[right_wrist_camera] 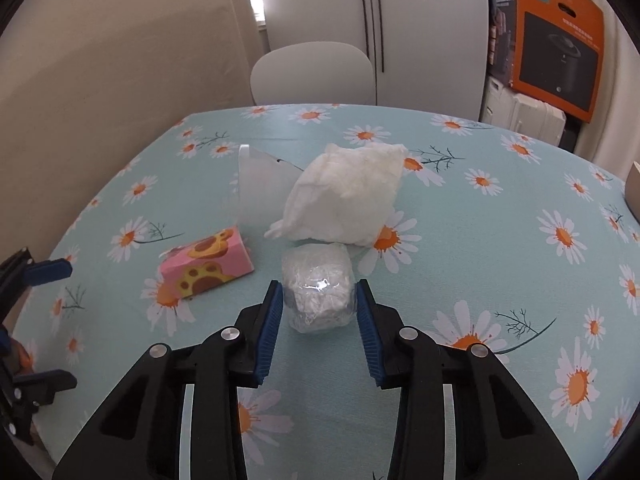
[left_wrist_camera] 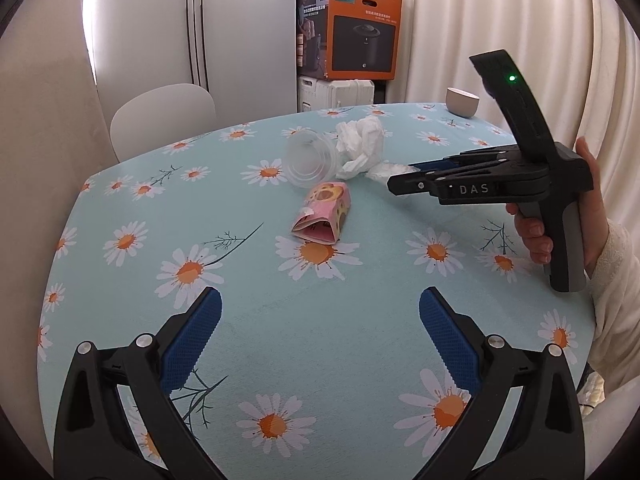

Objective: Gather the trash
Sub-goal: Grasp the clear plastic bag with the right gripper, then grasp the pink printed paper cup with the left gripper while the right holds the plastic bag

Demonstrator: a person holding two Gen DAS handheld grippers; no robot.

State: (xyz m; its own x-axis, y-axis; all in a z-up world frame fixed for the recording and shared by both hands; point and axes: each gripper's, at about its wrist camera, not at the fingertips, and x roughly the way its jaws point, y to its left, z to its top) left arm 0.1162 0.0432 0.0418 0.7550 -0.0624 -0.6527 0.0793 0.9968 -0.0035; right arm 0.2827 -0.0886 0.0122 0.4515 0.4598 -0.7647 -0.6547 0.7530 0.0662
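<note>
On the daisy tablecloth lie a crumpled clear plastic wrap ball (right_wrist_camera: pixel 318 290), a crumpled white tissue (right_wrist_camera: pixel 348 196), a clear plastic cup on its side (right_wrist_camera: pixel 260 196) and a pink paw-print carton (right_wrist_camera: pixel 206 268). My right gripper (right_wrist_camera: pixel 319 292) has its pads on both sides of the wrap ball, touching or nearly touching it. In the left wrist view my left gripper (left_wrist_camera: pixel 320 312) is open and empty above the cloth, short of the carton (left_wrist_camera: pixel 322 214), cup (left_wrist_camera: pixel 308 158), tissue (left_wrist_camera: pixel 360 146) and wrap ball (left_wrist_camera: pixel 390 171). The right gripper (left_wrist_camera: pixel 404 184) shows there from the side.
A small white bowl (left_wrist_camera: pixel 463 102) stands at the table's far right. A white chair (right_wrist_camera: pixel 312 72) is behind the table. An orange Philips box (left_wrist_camera: pixel 360 26) sits on white cases against the curtain. The table edge (left_wrist_camera: pixel 120 168) curves on the left.
</note>
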